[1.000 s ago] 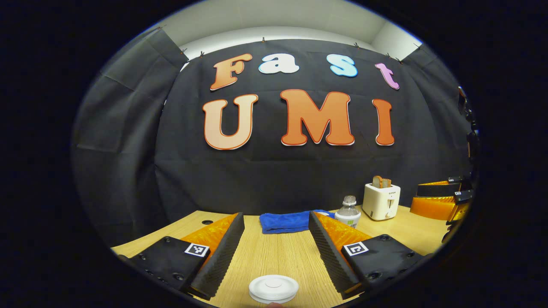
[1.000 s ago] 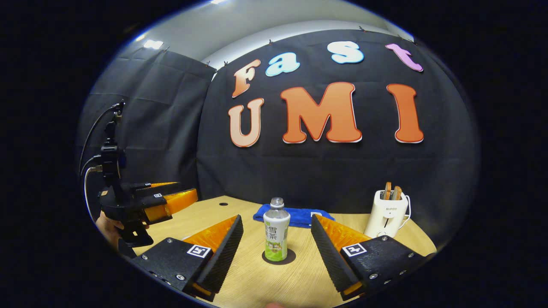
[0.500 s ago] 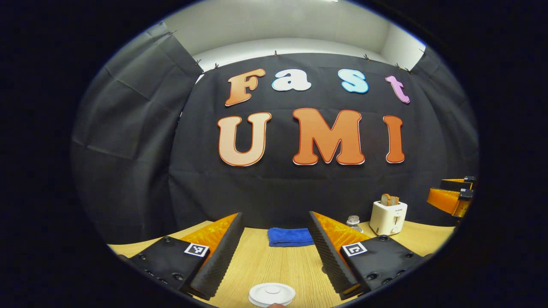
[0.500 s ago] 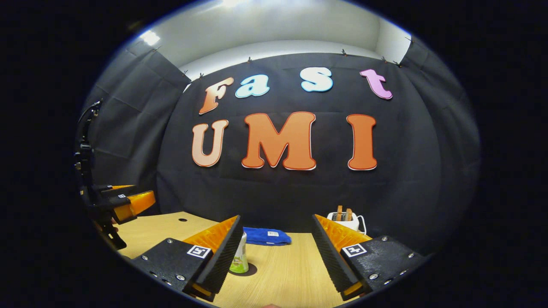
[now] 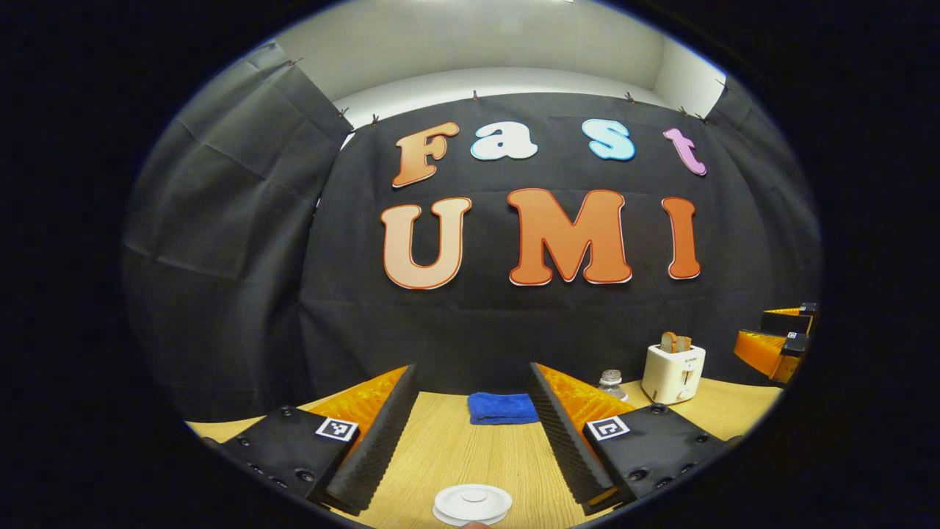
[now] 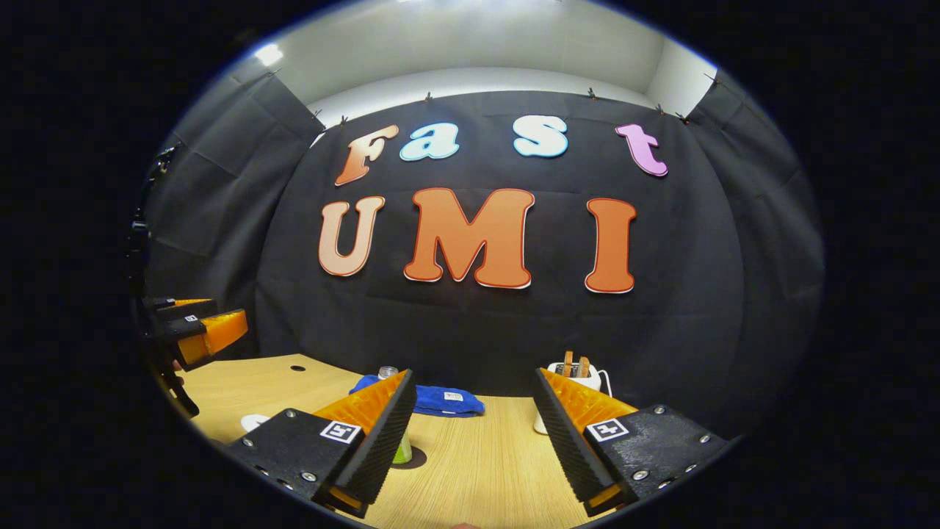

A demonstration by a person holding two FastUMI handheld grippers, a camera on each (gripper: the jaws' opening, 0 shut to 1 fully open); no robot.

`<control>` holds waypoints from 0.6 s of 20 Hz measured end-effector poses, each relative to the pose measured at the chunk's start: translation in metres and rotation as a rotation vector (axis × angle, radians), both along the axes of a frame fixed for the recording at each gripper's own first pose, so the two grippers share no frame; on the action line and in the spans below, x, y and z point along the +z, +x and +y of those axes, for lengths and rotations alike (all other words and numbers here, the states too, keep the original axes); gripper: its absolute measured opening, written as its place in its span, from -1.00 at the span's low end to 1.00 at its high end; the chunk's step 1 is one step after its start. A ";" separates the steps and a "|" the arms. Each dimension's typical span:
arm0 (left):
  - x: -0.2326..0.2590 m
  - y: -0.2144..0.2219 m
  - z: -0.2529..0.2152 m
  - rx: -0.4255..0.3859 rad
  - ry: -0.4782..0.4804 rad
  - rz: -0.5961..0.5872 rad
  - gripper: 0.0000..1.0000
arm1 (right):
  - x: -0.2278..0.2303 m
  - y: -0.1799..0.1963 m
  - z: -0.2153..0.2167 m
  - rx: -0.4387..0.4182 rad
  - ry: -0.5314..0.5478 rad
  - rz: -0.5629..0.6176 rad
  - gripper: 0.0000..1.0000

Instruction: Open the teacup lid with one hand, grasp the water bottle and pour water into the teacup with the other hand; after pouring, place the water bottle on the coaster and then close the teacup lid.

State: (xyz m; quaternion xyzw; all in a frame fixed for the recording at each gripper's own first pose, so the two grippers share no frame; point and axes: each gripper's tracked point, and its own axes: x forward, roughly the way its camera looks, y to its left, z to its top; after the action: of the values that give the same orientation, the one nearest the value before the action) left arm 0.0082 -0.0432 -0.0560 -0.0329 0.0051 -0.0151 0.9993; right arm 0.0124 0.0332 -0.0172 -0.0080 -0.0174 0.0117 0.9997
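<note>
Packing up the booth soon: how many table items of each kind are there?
Water bottle: 1
Teacup lid: 1
Coaster: 1
Blue cloth: 1
Toaster: 1
Total: 5

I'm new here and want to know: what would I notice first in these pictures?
Probably the white toaster with bread sticking out, standing at the back right of the wooden table, and the bright blue cloth lying at the back middle. Close up, a round white teacup lid sits between the open left gripper fingers.
</note>
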 end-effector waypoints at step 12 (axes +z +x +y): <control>0.007 -0.003 0.008 0.024 0.016 -0.014 0.90 | -0.006 0.003 0.005 0.020 0.035 0.033 0.92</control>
State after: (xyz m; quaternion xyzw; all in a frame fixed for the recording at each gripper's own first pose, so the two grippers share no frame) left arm 0.0053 -0.0353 -0.0493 -0.0246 -0.0022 -0.0033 0.9997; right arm 0.0149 0.0379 -0.0234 0.0099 -0.0012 0.0217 0.9997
